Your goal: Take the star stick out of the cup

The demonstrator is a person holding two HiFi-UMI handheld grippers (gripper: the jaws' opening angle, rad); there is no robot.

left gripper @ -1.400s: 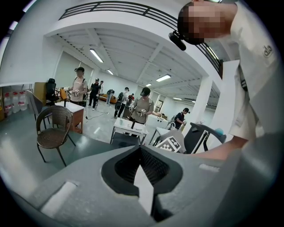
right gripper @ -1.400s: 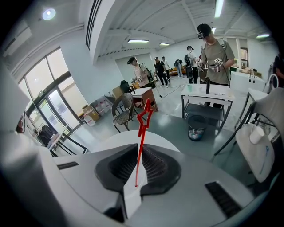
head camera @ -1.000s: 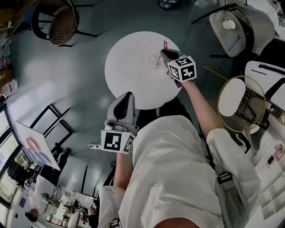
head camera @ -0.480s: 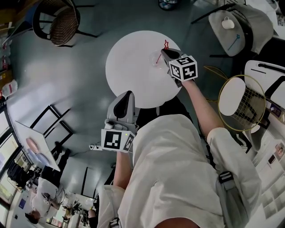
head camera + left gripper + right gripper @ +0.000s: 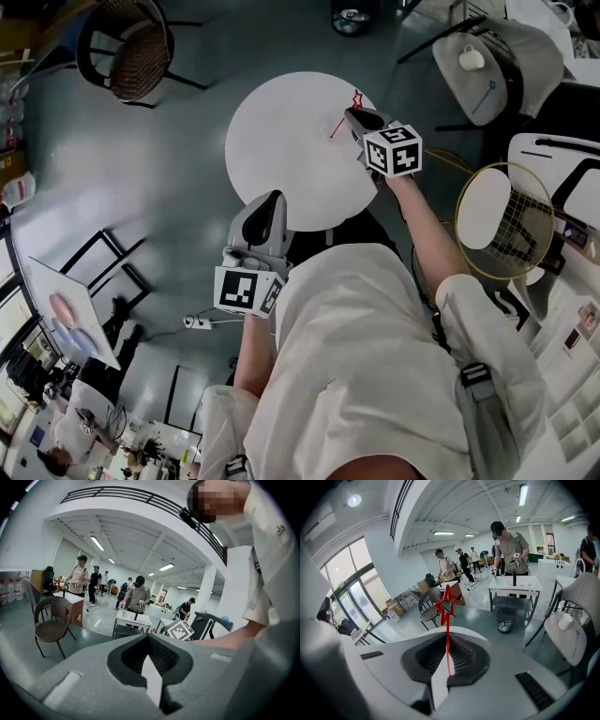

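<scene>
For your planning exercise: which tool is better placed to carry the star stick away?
Right: the right tool is shut on the stick; the left tool is shut and empty.

Bright, even indoor light from ceiling strip lamps (image 5: 524, 494) at twelve o'clock and windows (image 5: 344, 573) at nine o'clock. Pale sheen on the grey floor (image 5: 141, 178). Strong fisheye bending, dark corners, soft nearest foreground.

Round white table (image 5: 281, 155) (plain top) on the grey floor (image 5: 141, 197)
</scene>
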